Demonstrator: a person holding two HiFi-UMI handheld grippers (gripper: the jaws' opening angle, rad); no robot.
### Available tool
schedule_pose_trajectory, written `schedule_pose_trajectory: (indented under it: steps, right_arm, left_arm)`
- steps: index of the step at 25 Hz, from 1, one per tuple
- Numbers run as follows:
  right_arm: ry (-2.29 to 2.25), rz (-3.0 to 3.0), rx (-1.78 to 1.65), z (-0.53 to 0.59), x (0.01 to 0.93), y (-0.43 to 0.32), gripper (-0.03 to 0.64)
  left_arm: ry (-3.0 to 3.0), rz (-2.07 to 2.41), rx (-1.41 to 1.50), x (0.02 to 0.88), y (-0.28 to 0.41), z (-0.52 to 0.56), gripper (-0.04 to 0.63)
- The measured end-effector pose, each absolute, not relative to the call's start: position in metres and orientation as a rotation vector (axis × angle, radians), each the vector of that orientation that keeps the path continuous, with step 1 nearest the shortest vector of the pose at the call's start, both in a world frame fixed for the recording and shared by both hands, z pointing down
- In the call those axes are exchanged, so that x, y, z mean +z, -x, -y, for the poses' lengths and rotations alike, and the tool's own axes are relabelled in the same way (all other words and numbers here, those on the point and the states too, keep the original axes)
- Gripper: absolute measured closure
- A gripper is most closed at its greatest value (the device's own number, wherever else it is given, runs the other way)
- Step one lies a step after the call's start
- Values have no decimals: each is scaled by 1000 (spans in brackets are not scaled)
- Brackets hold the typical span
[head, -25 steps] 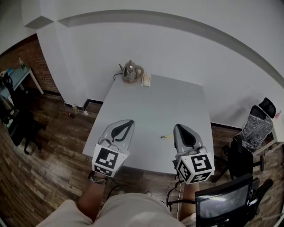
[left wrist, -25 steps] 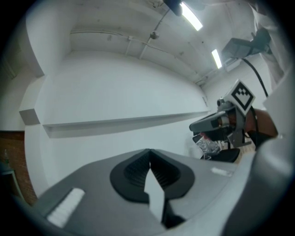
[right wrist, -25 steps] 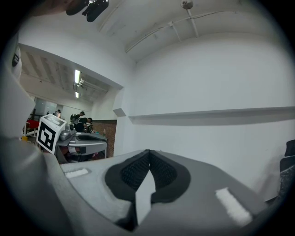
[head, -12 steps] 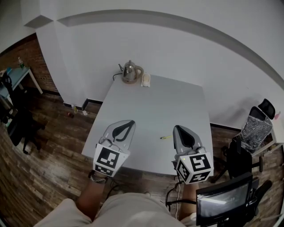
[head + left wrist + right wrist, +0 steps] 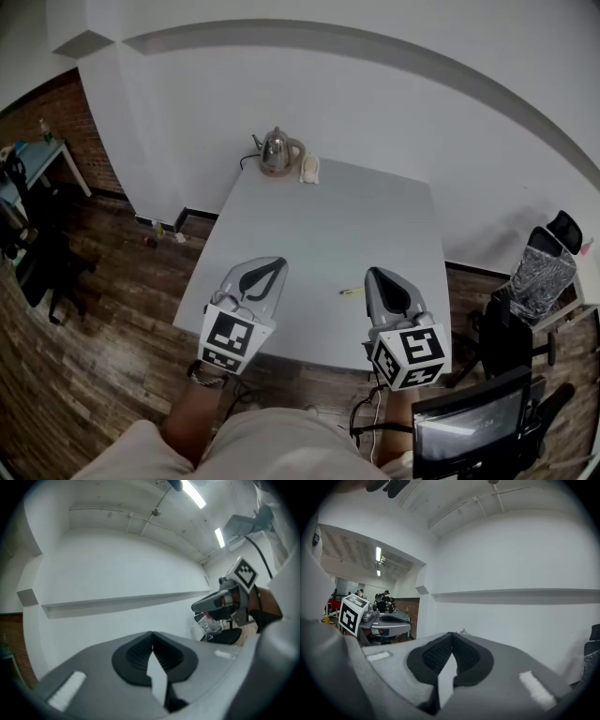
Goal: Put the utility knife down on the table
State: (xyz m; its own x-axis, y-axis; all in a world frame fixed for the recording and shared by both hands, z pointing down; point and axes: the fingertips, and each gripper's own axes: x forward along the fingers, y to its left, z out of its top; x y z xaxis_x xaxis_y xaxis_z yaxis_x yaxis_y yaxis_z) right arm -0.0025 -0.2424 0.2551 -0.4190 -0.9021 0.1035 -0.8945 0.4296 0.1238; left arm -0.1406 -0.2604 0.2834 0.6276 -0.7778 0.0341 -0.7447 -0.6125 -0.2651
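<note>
On the table (image 5: 319, 225) the little yellow utility knife (image 5: 352, 290) lies alone, so the job looks done, and the left gripper (image 5: 272, 262) and right gripper (image 5: 375, 273) are closed tight and empty.

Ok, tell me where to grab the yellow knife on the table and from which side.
Take the utility knife across the middle of its slim body, from above: it lies flat on the table, long axis left-right, beside the right gripper. Which end holds the blade is too small to tell.
</note>
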Motion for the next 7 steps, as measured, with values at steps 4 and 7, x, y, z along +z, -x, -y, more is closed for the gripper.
schedule_pose_trajectory:
  steps: [4,7]
  right_arm:
    - [-1599,2523,-71,243,256,1,617]
    - [-1595,2523,-68,243,257,0,617]
  left_arm:
    - [2631,-1245,-221,286,139,261,589]
    - [2633,-1247,-226,287,137,261,589]
